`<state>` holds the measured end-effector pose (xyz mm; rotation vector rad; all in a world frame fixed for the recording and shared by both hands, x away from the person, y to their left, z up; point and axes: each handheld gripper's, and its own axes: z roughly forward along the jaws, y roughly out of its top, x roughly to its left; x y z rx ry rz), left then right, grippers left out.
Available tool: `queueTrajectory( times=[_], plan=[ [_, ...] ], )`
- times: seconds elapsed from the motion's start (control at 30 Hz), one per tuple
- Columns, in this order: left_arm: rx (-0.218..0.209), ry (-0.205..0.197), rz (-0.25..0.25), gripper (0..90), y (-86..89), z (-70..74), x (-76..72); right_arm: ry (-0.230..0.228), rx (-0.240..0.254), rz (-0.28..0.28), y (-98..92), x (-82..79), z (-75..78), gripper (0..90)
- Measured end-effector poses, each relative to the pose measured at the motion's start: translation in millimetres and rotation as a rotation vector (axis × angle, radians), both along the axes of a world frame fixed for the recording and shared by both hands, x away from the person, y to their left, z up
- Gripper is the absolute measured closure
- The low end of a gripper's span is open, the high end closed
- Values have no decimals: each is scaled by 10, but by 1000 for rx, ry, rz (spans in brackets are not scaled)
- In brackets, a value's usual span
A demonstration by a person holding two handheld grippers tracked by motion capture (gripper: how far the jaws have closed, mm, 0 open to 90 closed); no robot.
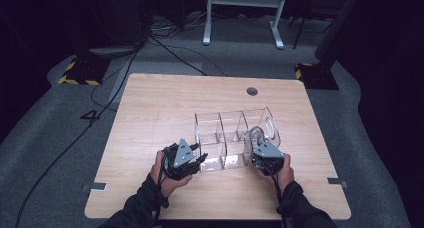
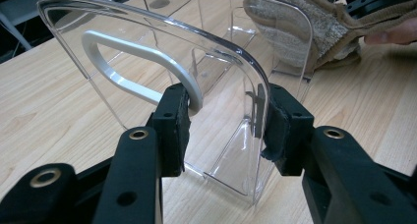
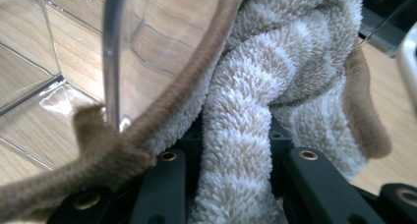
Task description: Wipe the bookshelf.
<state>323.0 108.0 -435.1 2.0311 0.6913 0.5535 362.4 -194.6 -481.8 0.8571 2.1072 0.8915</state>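
Both grippers are engaged as I see them: my left gripper [image 2: 223,130] has its jaws partly closed, pads pressing either side of the end wall of the clear organizer [image 2: 196,76], just below its white handle [image 2: 137,62]. My right gripper [image 3: 231,155] is clamped almost fully onto a bunched beige towel [image 3: 275,76], which rises straight ahead of its jaws, against the organizer's opposite end.

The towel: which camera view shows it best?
The right gripper view: the towel is close and clamped between that gripper's jaws. The left gripper view shows it beyond the clear organizer; the high view shows a small grey bundle.
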Motion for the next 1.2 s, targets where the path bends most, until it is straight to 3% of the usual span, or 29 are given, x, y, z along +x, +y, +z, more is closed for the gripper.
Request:
queueTrajectory(
  times=[0.3,0.43,0.5,0.57,0.7,0.73,0.83,0.9,0.93,1.03,1.2],
  plan=[
    [-1,-1,-5,570,-6,-2,6,-101,28,2,-51,-81,316,709],
    [-2,-3,-4,570,-8,-5,7,-199,97,-12,-144,-162,619,708],
    [-5,-2,0,570,-11,-7,9,-223,131,-17,-208,-209,709,707],
    [-7,-5,-1,570,-9,-10,10,-226,126,-15,-228,-231,725,706],
    [-8,-8,-3,569,-6,-15,11,-208,94,4,-263,-330,644,705],
    [-8,-8,-2,570,-7,-15,12,-173,69,12,-249,-344,530,705],
    [-7,-8,0,570,-12,-14,12,-135,45,14,-232,-325,402,706],
    [-7,-8,-1,570,-10,-14,12,-57,32,26,-210,-277,211,707],
    [-7,-7,-2,570,-10,-14,13,-57,32,26,-210,-277,211,707],
    [-7,-9,-3,570,-7,-16,14,5,3,31,-169,-231,79,707],
    [-5,-13,-4,569,-7,-20,11,71,11,47,-149,-175,-1,707]
  ],
)
